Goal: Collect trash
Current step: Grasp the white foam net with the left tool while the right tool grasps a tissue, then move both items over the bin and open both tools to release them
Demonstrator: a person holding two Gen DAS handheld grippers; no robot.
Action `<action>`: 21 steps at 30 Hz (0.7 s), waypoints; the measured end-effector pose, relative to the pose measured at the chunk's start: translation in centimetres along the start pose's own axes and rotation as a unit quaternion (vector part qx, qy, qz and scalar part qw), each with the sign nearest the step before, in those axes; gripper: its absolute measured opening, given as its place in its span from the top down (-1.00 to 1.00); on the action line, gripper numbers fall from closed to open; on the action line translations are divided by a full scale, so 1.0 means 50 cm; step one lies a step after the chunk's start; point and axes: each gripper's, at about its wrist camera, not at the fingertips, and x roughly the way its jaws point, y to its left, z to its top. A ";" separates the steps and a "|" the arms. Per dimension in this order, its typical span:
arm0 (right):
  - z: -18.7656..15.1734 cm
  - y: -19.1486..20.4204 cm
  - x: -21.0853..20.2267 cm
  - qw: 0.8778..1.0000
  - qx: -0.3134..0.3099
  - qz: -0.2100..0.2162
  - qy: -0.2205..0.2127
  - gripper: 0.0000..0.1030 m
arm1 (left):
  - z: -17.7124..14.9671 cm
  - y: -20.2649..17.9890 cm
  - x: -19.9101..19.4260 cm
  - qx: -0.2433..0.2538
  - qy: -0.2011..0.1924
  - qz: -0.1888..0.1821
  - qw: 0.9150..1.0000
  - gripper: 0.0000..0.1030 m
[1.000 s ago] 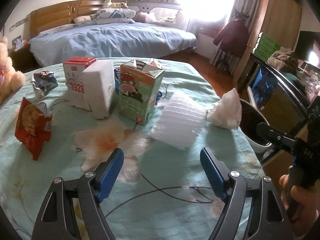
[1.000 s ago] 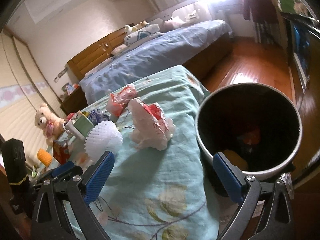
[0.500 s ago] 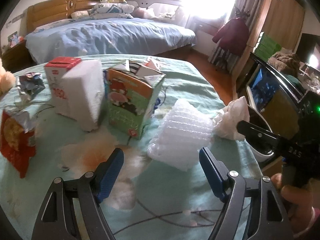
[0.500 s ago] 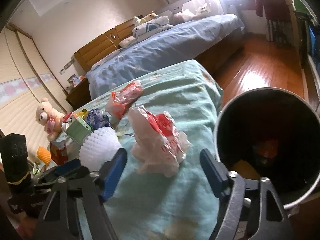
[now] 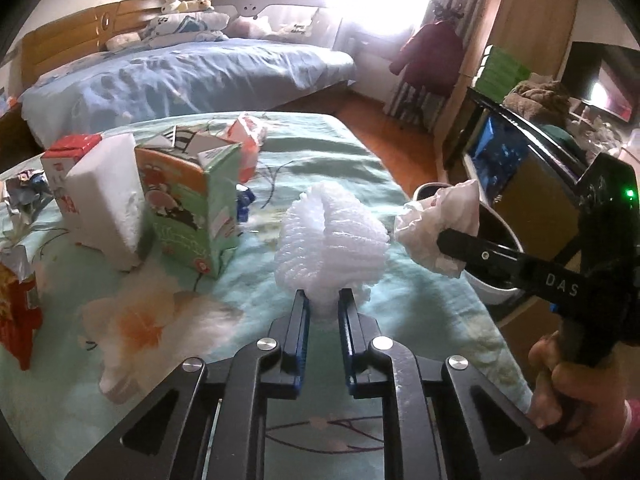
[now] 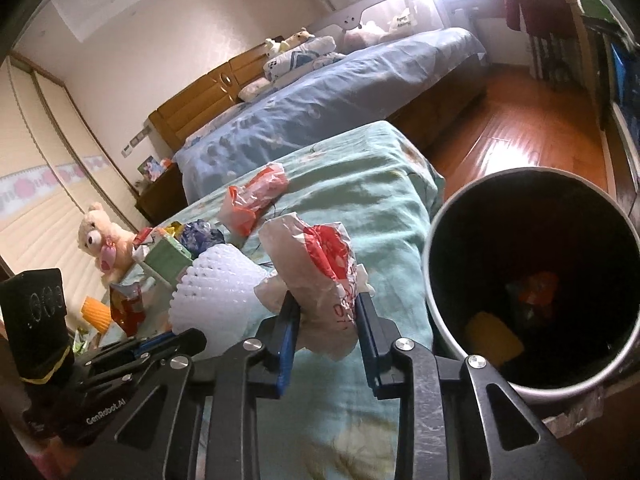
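Left wrist view: both tongs clamped on trash over a mint floral tablecloth (image 5: 360, 152).

The left gripper (image 5: 322, 312) pinches the white foam net (image 5: 332, 240) between its blue pads; the right gripper (image 6: 326, 320) squeezes a crumpled plastic bag (image 6: 320, 276) with red print. To the right of the right tongs, just off the cloth's edge, stands the trash bin (image 6: 532, 390) with scraps inside. Left of the left tongs stand a green carton (image 5: 188, 208) and a white box (image 5: 106, 204). Beyond both lie a blue bed (image 5: 180, 76), a wood floor (image 6: 520, 136) and a bright window.
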 end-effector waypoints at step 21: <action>-0.033 -0.102 -0.128 0.997 0.056 -0.043 -0.037 0.45 | 0.003 -0.072 0.013 0.058 -0.001 -0.045 0.997 0.76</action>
